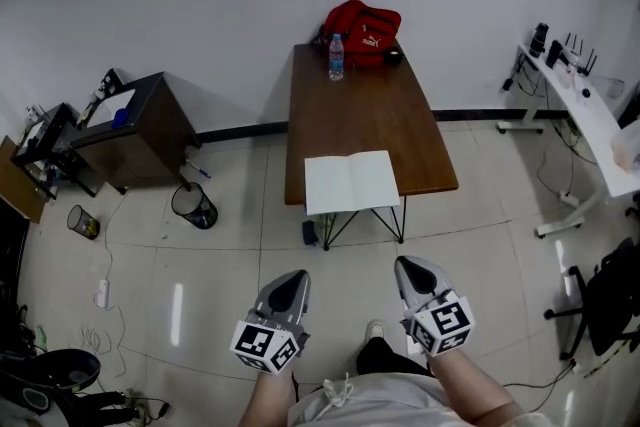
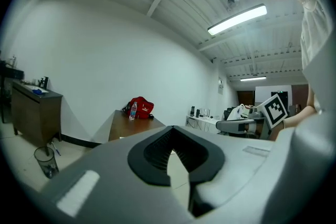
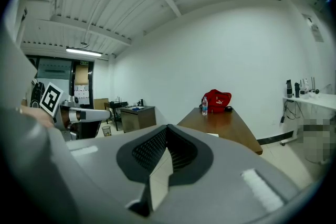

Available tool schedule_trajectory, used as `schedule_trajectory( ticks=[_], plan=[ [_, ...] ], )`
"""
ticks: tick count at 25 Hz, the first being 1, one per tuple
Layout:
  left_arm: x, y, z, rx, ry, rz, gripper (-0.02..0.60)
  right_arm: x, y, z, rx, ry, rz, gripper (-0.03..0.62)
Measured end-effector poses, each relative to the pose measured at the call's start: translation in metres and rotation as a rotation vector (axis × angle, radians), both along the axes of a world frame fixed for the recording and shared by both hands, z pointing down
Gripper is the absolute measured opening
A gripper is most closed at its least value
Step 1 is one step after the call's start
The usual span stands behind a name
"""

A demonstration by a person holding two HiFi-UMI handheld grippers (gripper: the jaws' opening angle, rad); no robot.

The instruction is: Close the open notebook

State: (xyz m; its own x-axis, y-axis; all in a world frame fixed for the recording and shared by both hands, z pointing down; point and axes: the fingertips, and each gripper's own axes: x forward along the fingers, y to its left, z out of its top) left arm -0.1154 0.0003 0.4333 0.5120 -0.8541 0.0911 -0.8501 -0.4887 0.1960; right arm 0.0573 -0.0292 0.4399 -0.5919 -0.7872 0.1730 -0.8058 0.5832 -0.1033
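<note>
- The open notebook is lying flat with its blank white pages facing up, at the near end of the brown table, and its near margin is reaching the table's near edge.
- In the head view, the notebook is sitting at 12 o'clock from the two grippers, well apart from both; neither is touching it.
- A water bottle is standing upright at the table's far end, at 12 o'clock from the notebook, and a red bag is resting just beside it at 1 o'clock, against the wall.
- The left gripper is hanging over the tiled floor with its jaws pressing together and nothing between them.
- The right gripper is hanging at 3 o'clock from the left one; its jaws are likewise meeting at the tips, pinching nothing.
- A dark cabinet is standing at 9 o'clock from the table.
- A black mesh bin is standing on the floor between the cabinet and the table, near the cabinet.
- A white desk is running along the room's edge at 3 o'clock from the table.
</note>
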Motion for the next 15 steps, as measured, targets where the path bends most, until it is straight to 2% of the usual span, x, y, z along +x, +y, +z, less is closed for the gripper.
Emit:
schedule_trajectory(
  ticks=[6, 10, 15],
  plan=[
    [0.027, -0.081, 0.004, -0.031, 0.013, -0.058, 0.006, 0.032, -0.090, -0.004, -0.006, -0.023, -0.030, 0.006],
    [0.035, -0.109, 0.012, -0.053, 0.000, -0.096, 0.006, 0.041, -0.128, 0.004, -0.008, 0.020, -0.063, 0.006],
    [0.031, -0.133, 0.035, -0.119, -0.010, -0.120, 0.006, 0.036, -0.153, 0.021, -0.043, 0.014, -0.094, 0.006]
  ],
)
